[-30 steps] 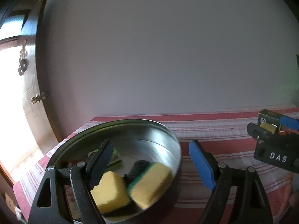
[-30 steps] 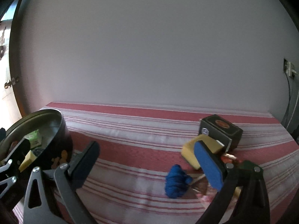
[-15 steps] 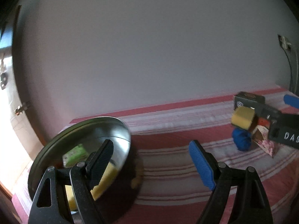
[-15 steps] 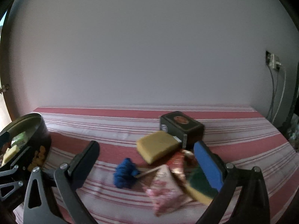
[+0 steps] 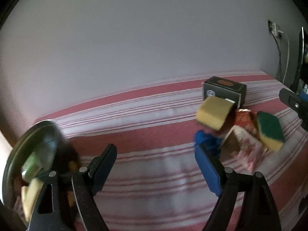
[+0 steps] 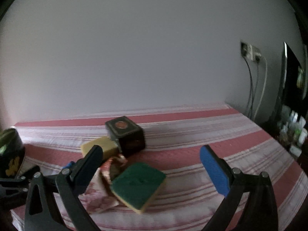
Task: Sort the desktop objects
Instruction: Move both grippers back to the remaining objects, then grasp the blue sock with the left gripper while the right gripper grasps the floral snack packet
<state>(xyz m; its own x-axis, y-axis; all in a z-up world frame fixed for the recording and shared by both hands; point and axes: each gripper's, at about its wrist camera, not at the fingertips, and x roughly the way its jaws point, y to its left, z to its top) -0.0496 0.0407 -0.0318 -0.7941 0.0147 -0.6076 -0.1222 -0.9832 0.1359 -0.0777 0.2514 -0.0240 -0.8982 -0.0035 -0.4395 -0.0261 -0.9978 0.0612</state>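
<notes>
Both tools empty, jaws standing apart: left tool (image 5: 156,163), right tool (image 6: 151,160). Nothing between the pads on either.

Unsorted pile sits on the striped tabletop (image 5: 154,115), right of centre: plain yellow sponge (image 5: 214,112) leaning against a dark box (image 5: 224,89), green-topped scouring sponge (image 6: 137,185), blue cloth-like wad (image 5: 205,140), a pink patterned packet (image 5: 247,152) and a red packet (image 5: 244,120) tangled between them. Round metal tin (image 5: 30,154) is far left, well apart from the pile, with sponges and a green item in it already.

My read: next pick is for the right tool, and the green-topped sponge is the closest target. Grab it across the short edges, squeeze lightly since foam compresses, lift clear before travelling so the packets underneath don't drag along. Left tool should stay out of the lane to the tin.

Writing: box has a round orange emblem on the lid, text too blurred to read. Packet print unreadable.
</notes>
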